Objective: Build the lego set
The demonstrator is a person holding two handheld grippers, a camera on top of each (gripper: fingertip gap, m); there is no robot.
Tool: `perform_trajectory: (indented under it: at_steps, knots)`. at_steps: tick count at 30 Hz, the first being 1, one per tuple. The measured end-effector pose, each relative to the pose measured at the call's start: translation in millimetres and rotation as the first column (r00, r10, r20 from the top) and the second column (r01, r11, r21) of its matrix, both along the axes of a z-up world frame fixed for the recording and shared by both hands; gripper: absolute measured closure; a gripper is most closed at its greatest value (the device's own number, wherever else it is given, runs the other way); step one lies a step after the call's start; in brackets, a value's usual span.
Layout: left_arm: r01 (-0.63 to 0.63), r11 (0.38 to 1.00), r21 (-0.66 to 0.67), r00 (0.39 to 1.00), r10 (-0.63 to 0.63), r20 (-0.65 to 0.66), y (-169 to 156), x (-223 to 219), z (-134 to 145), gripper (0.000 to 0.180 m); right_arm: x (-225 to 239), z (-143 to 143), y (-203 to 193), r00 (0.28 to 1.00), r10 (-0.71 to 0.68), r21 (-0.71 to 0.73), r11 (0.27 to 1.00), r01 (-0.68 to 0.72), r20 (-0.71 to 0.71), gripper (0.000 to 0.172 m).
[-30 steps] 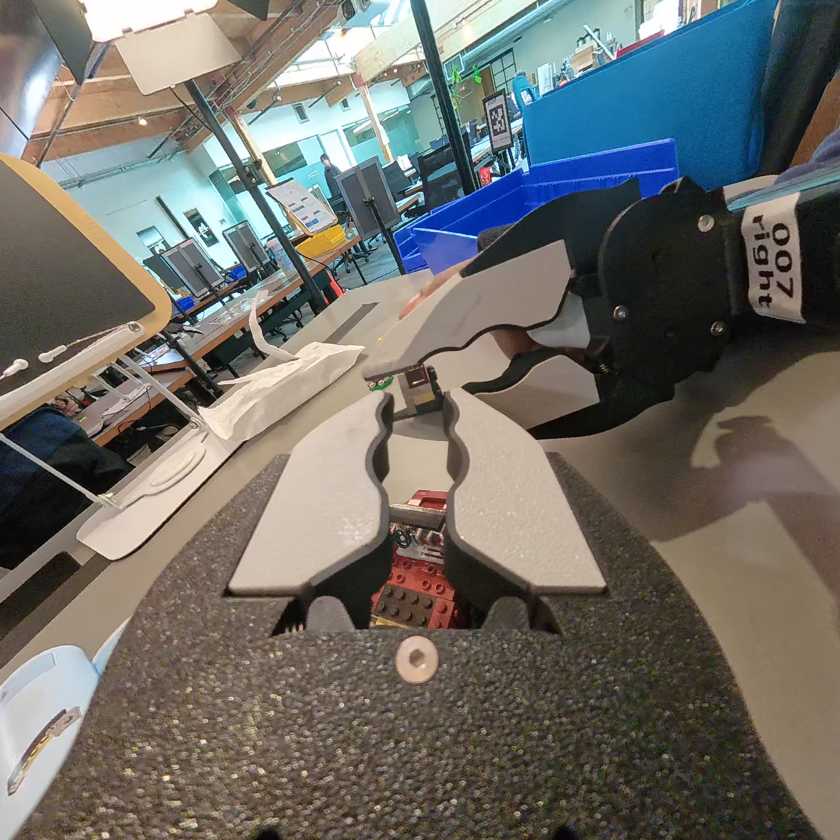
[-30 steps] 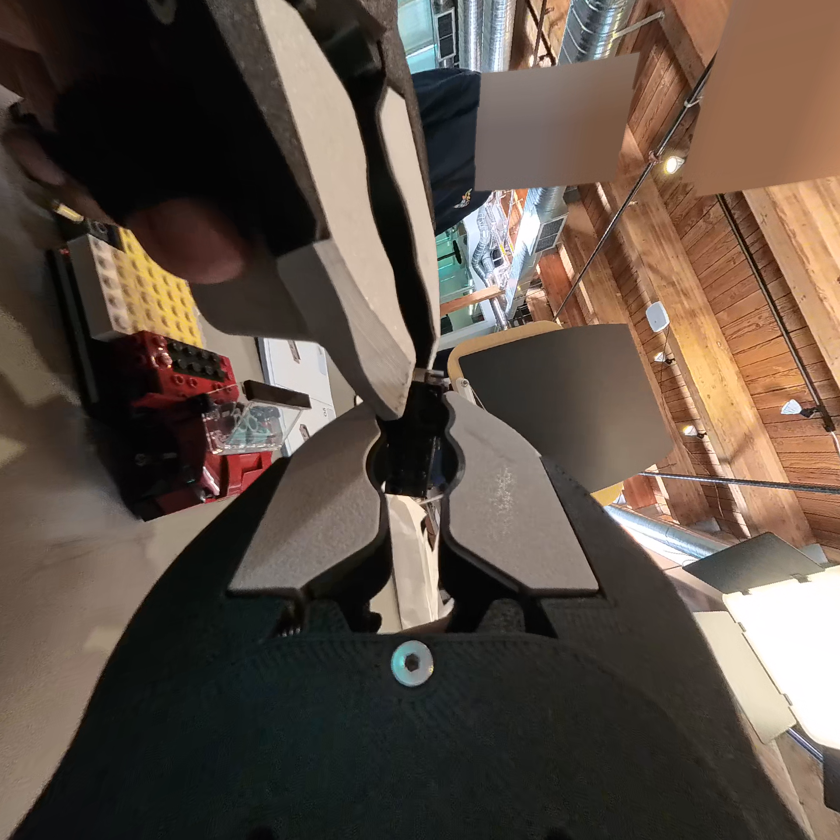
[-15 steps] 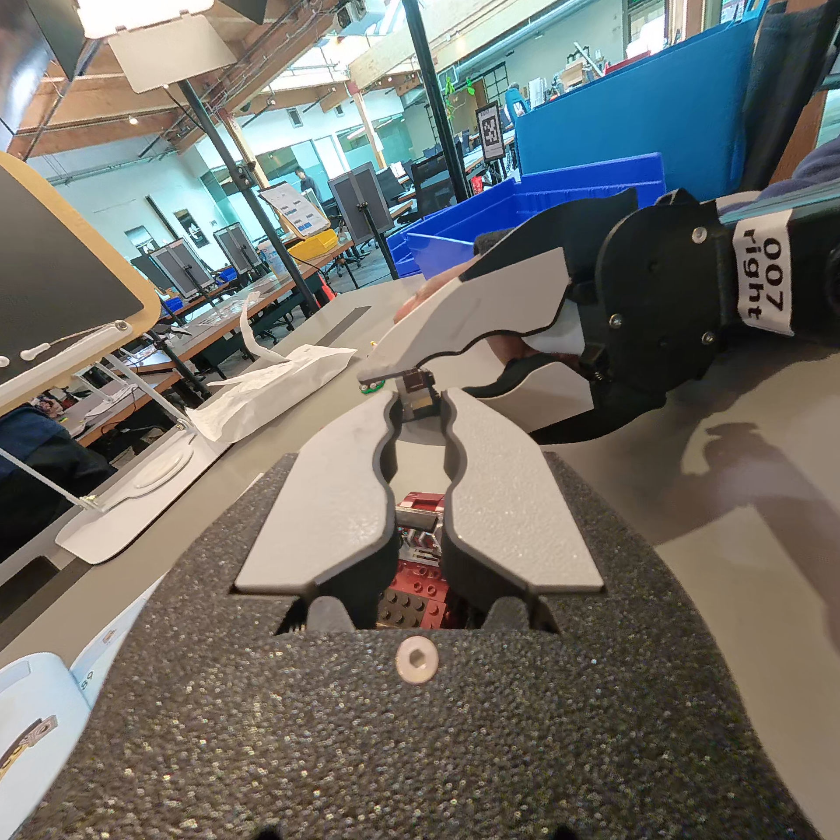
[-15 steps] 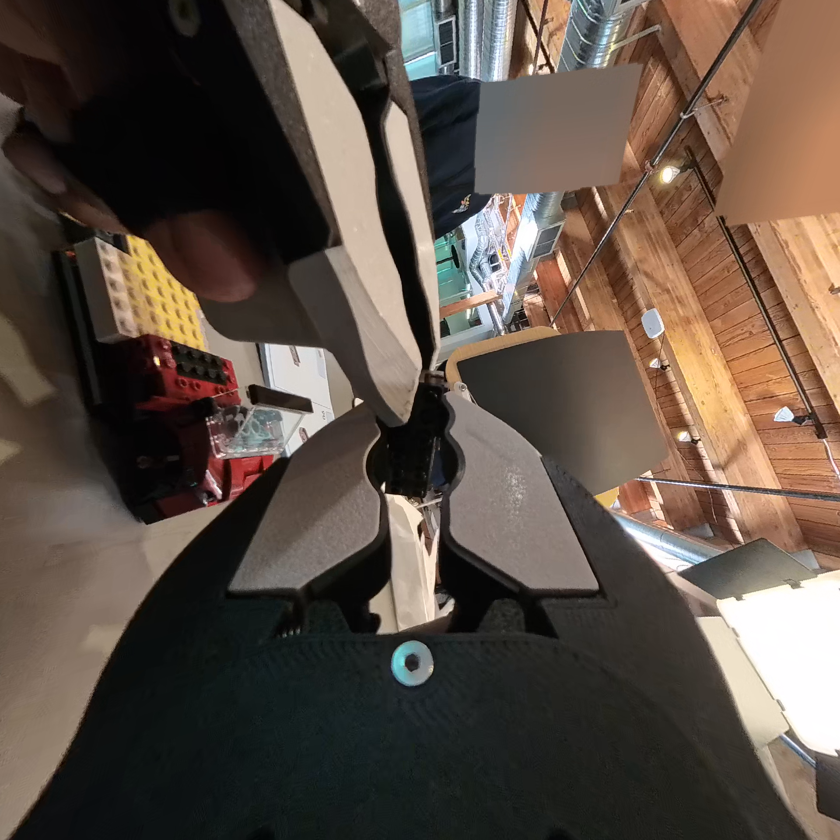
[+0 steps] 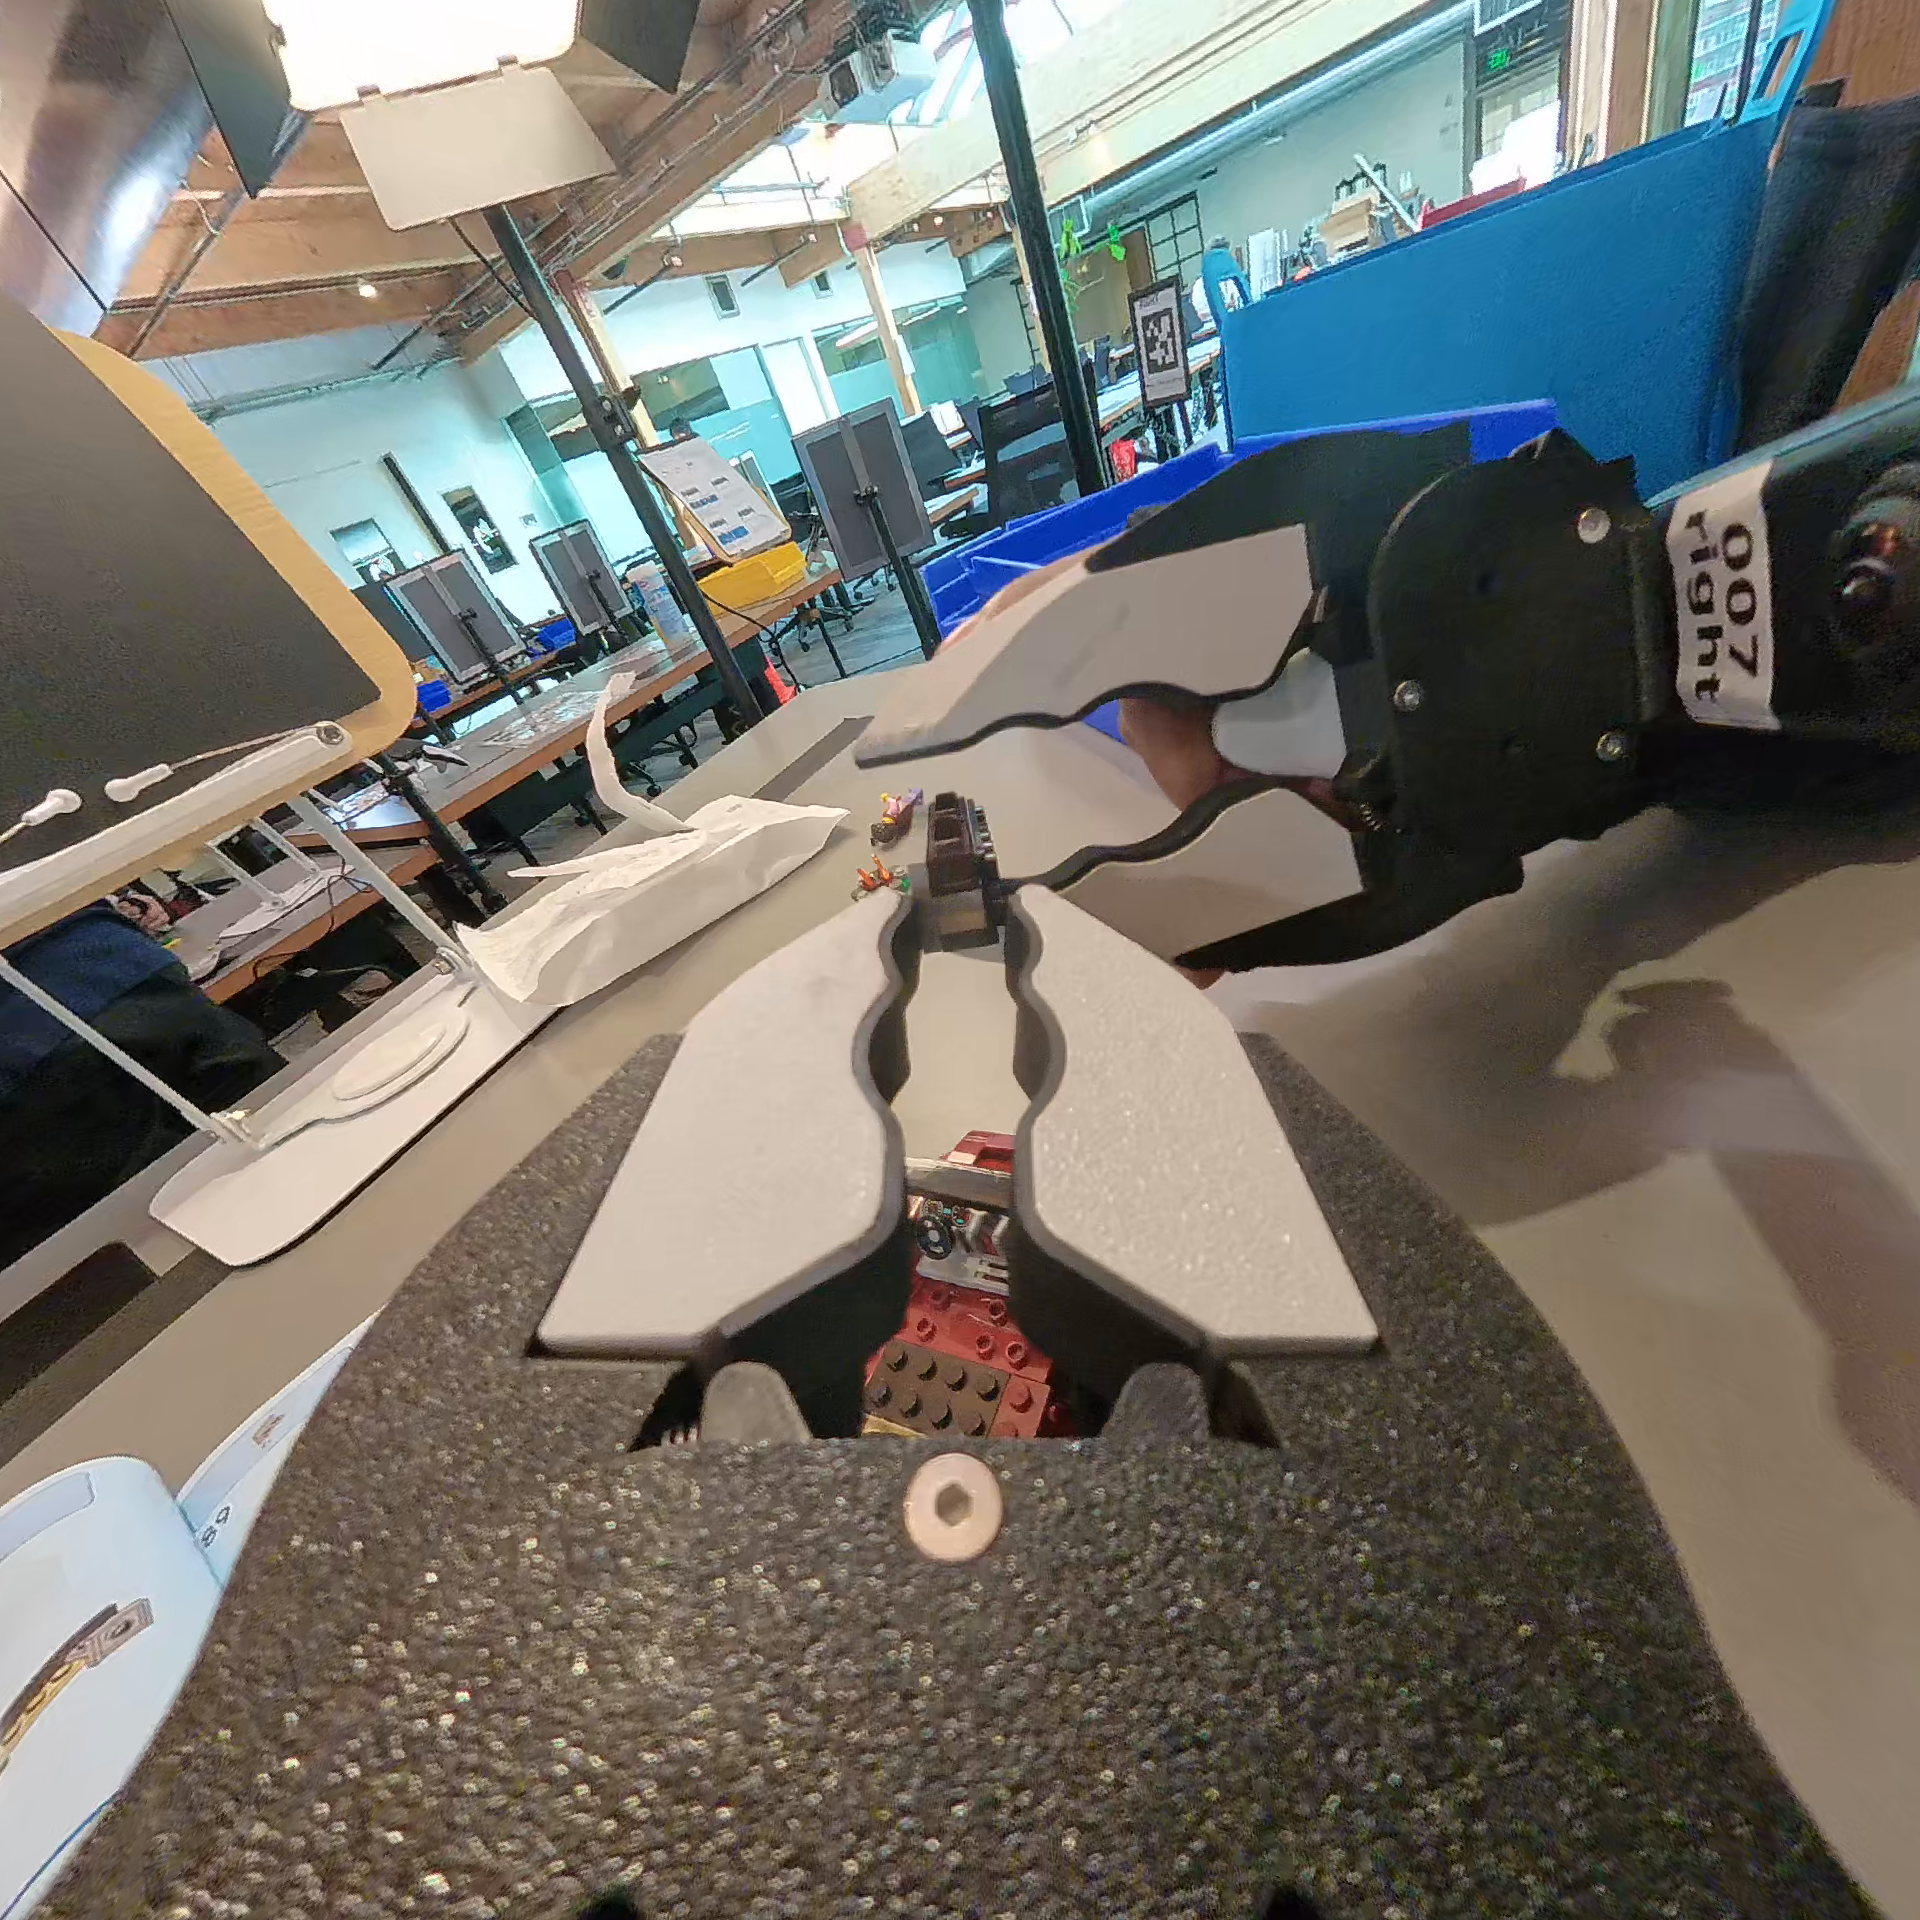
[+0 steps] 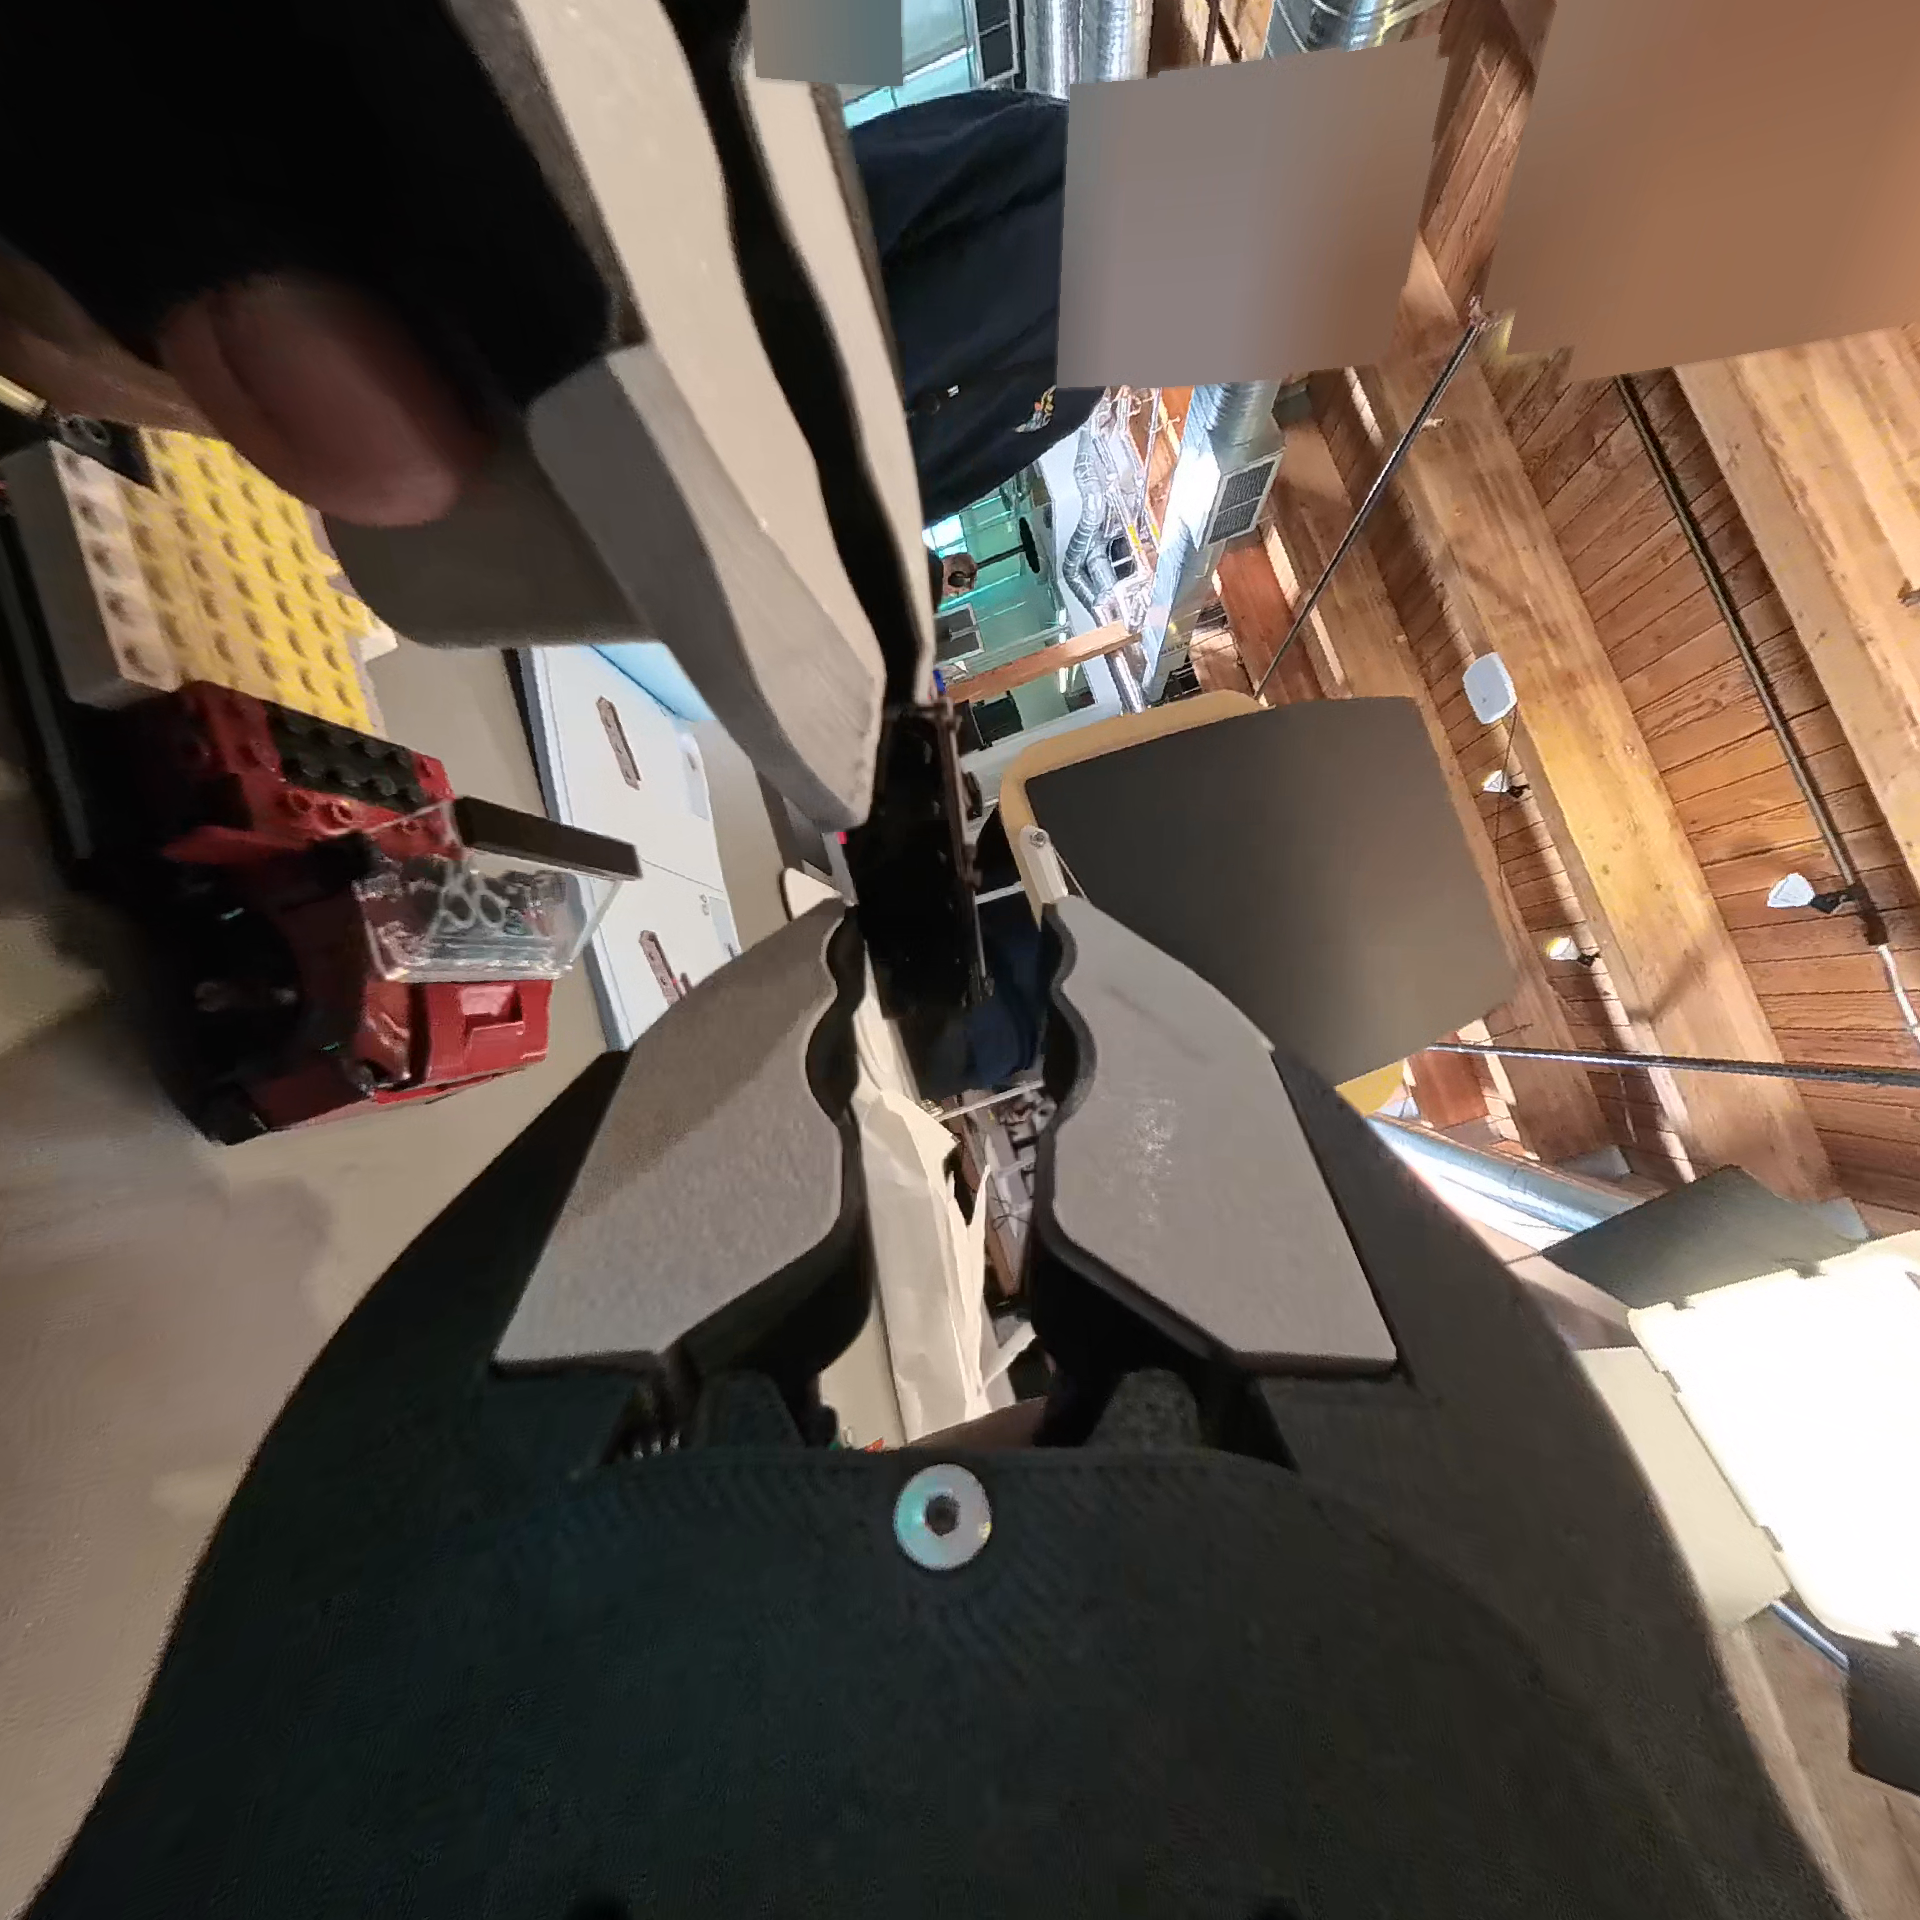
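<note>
A small dark brown toy brick piece (image 5: 961, 868), studs along one side, sits pinched at the tips of the left gripper (image 5: 961, 914), its long axis running straight ahead, away from the fingers. The right gripper (image 5: 997, 821) comes in from the right with its flat grey fingers (image 5: 1101, 644) spread wide on either side of the same piece; one pad shows a clear gap. Below lies a matte grey table (image 5: 1558, 1351), a crumpled white paper bag (image 5: 644, 904) left, and a glossy red brick model (image 6: 343, 925) close by.
</note>
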State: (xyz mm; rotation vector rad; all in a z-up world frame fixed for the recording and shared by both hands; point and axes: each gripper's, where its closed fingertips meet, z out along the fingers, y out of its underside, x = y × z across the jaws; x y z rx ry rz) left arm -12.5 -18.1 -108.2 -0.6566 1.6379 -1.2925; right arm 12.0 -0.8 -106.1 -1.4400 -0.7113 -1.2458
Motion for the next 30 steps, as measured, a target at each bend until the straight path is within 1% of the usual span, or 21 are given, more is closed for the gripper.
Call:
perform_trajectory:
  at_steps: [3,4,5,6,12,18,20,22,23,24,25,27,30]
  knots:
    - [0.014,1.000,0.012,1.000,-0.014,0.000,-4.0,-1.3,-1.2,0.165,-4.0,-3.2,2.2,1.000,0.008,-0.008,1.000,-0.008,0.014,0.142]
    - [0.019,1.000,0.017,1.000,-0.019,0.001,-5.3,-1.8,-1.6,0.165,-5.1,-4.2,2.8,1.000,0.009,-0.010,1.000,-0.009,0.021,0.145]
    - [0.023,0.999,0.022,1.000,-0.023,0.003,-6.4,-2.3,-1.9,0.165,-6.1,-4.5,3.2,0.999,0.009,-0.008,1.000,-0.009,0.031,0.151]
    - [0.023,0.999,0.027,1.000,-0.023,0.005,-6.9,-2.7,-2.0,0.165,-5.8,-4.2,3.2,0.999,0.005,-0.003,1.000,-0.004,0.040,0.153]
    - [0.031,0.999,0.029,0.999,-0.031,0.011,-8.4,-4.3,-0.6,0.165,-7.5,-3.5,2.2,1.000,0.018,-0.012,1.000,-0.018,0.023,0.154]
    - [0.034,0.999,0.020,0.999,-0.034,-0.003,-8.4,-3.9,-2.3,0.165,-6.4,-6.0,2.4,1.000,0.008,-0.044,0.999,-0.007,0.021,0.155]
    - [0.029,1.000,0.011,1.000,-0.029,-0.011,-7.4,-2.6,-3.0,0.165,-5.2,-6.2,3.5,1.000,0.000,-0.036,0.999,0.000,0.001,0.154]
    - [0.023,1.000,-0.020,0.999,-0.024,-0.024,-5.1,-1.2,-2.1,0.165,-2.9,-1.4,3.6,1.000,-0.021,0.019,1.000,0.021,0.002,0.151]
    - [0.017,0.999,-0.034,0.999,-0.018,-0.029,-2.9,-0.2,-2.0,0.165,-1.4,1.8,3.2,1.000,-0.030,0.043,0.999,0.030,0.008,0.137]
    - [0.003,0.999,-0.050,0.999,-0.005,-0.036,0.5,1.3,-2.0,0.165,-0.4,1.6,3.3,1.000,-0.028,0.036,0.999,0.028,-0.003,0.131]
    - [0.000,0.997,-0.075,0.999,-0.004,-0.044,3.2,2.4,-1.4,0.165,1.5,0.8,3.1,0.999,-0.025,0.029,0.999,0.026,-0.029,0.131]
    - [0.005,0.986,-0.165,0.997,-0.017,-0.071,8.5,3.9,1.6,0.165,7.7,2.7,1.6,0.997,-0.036,0.037,0.999,0.039,-0.074,0.129]
    - [0.031,0.935,-0.354,0.991,-0.076,-0.113,18.5,6.0,7.9,0.165,14.3,2.2,0.7,0.991,-0.044,0.034,0.998,0.049,-0.123,0.129]
